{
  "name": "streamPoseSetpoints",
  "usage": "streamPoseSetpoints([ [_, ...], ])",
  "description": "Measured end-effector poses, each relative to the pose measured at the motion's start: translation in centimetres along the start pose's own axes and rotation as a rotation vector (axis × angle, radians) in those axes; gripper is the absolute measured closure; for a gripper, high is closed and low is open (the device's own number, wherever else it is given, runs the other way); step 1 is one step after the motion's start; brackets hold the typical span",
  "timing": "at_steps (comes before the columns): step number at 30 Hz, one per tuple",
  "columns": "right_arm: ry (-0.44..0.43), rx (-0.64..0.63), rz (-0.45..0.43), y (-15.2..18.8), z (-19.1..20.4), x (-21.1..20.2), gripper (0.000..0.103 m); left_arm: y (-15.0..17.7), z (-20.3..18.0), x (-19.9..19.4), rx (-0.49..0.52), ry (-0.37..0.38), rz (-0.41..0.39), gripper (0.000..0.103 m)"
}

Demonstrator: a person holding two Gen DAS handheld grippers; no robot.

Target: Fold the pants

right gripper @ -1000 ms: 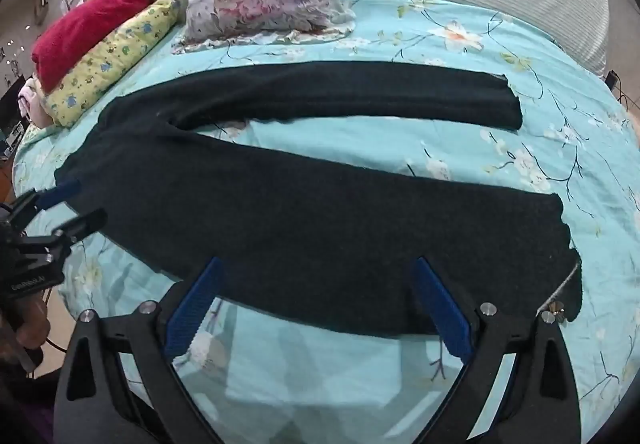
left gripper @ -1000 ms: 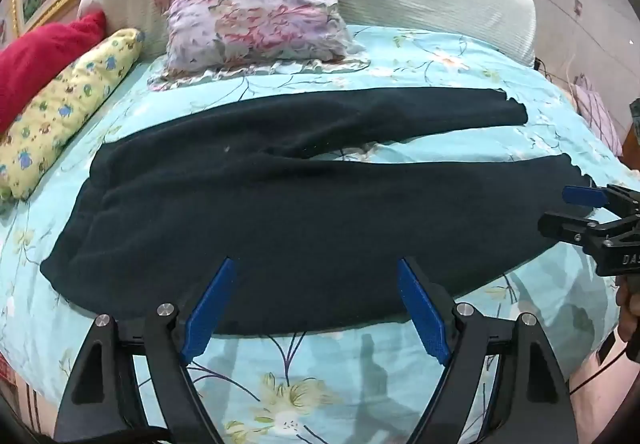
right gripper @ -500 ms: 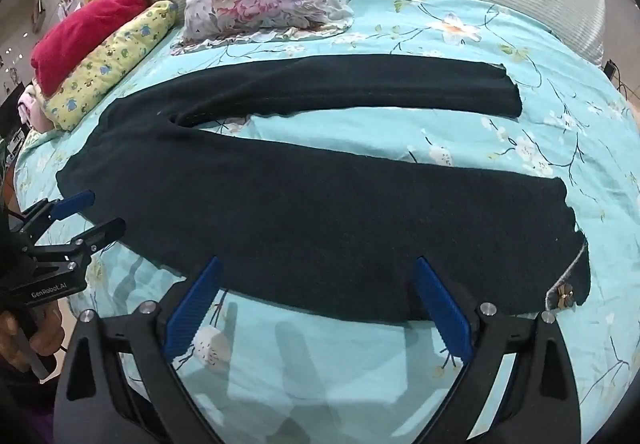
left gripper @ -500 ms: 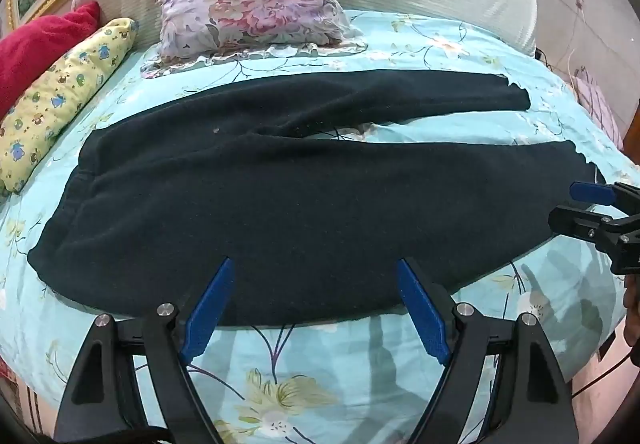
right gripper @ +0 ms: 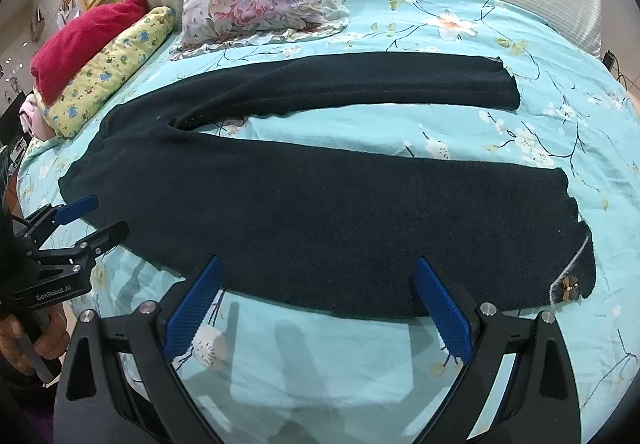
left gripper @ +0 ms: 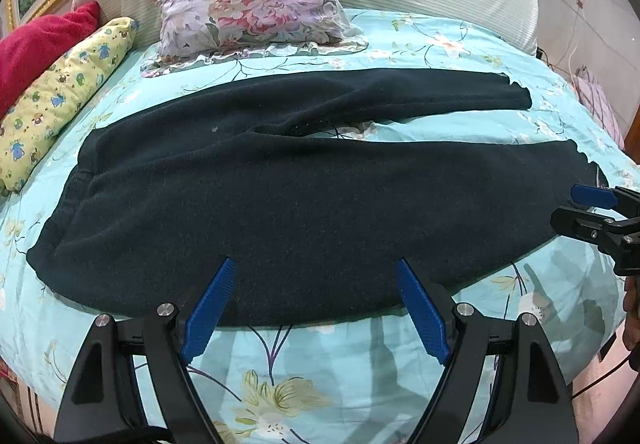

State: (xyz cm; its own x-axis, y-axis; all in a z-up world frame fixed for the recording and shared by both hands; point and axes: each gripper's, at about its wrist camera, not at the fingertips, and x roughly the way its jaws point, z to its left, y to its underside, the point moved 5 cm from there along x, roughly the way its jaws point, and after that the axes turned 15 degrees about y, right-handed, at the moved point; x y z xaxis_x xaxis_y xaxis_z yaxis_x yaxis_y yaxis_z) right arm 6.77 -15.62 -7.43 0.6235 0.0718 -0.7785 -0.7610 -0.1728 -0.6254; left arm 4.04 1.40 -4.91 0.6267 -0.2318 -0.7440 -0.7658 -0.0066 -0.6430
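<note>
the left gripper (left gripper: 314,298) is being held with its jaws spread wide and empty, its blue pads (left gripper: 208,310) poised just over the near edge of the pants (left gripper: 304,195), toward the waistband end. the right gripper (right gripper: 316,302) is likewise being held wide apart and empty, above the near edge of the lower leg, toward the cuff. each tool is also being caught from the side by the other camera: the right gripper (left gripper: 592,209) at the cuff end and the left gripper (right gripper: 86,219) at the waistband (right gripper: 80,179), both parted.

the pants are being shown laid flat across a turquoise floral bedsheet (left gripper: 320,356), waist to the left, the two legs splayed in a narrow v with sheet visible between them. a small brooch-like ornament (right gripper: 568,286) is being seen at the near cuff. a floral pillow (left gripper: 252,7), a yellow bolster (left gripper: 60,95) and a red cushion (left gripper: 32,39) are lying beyond, well apart from the garment.

the folding is being judged as not yet begun. risks being anticipated: only the top layer of the thick fabric being pinched, so the leg peels open when lifted; the bedsheet being caught along with the hem; unequal lifting at the two ends, so the near leg is being laid askew over the far one.
</note>
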Motion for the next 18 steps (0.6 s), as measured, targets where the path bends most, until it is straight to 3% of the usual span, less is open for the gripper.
streamPoseSetpoints([
  [18, -0.010, 0.005, -0.004, 0.07, 0.30, -0.18, 0.007, 0.18, 0.00, 0.58, -0.008, -0.006, -0.006, 0.020],
])
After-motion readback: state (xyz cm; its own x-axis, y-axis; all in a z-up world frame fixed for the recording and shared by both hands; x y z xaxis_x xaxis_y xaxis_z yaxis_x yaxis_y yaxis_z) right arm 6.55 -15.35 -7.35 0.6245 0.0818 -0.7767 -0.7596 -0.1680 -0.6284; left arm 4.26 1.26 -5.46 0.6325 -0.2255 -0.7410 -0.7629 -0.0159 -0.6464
